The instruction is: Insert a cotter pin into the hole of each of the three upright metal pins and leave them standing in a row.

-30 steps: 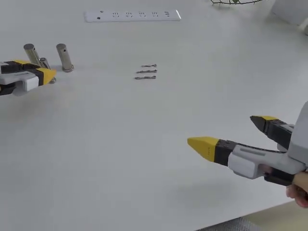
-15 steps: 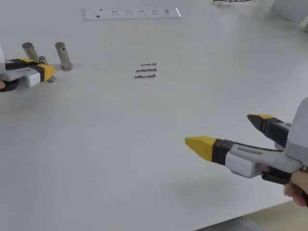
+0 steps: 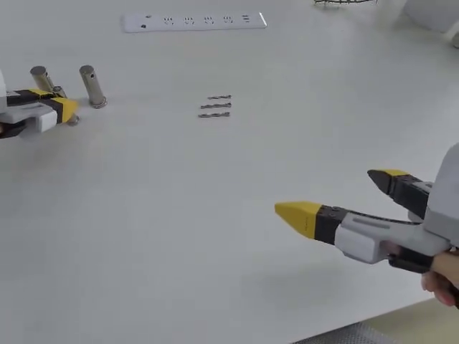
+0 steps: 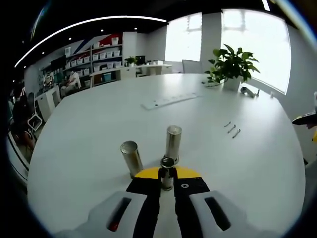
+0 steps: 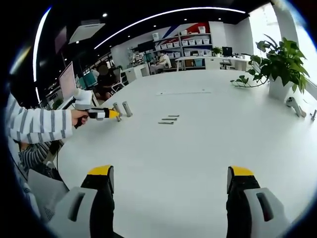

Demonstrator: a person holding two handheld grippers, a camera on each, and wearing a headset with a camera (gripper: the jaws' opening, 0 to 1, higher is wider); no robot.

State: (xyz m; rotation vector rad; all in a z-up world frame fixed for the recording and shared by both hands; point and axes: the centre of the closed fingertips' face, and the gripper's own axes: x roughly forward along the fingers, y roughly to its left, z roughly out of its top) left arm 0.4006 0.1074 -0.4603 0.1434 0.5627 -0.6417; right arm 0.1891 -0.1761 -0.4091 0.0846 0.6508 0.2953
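Three upright metal pins stand at the table's far left. My left gripper (image 3: 59,104) (image 4: 167,179) is shut on the nearest pin (image 4: 167,167) (image 3: 60,92), low on its shaft. The second pin (image 4: 130,157) (image 3: 39,77) and the third pin (image 4: 173,143) (image 3: 92,86) stand free just beyond it. Three cotter pins (image 3: 215,105) (image 4: 232,129) (image 5: 168,119) lie side by side in the middle of the table, untouched. My right gripper (image 3: 341,193) (image 5: 168,181) hovers open near the front right with nothing between its jaws. In the right gripper view a hand holds the left gripper (image 5: 106,114).
A white power strip (image 3: 193,21) (image 4: 171,100) (image 5: 183,92) lies along the far side of the white table (image 3: 179,215). A potted plant (image 4: 233,67) (image 5: 282,59) stands at the far end. The front table edge (image 3: 373,322) runs close to my right gripper.
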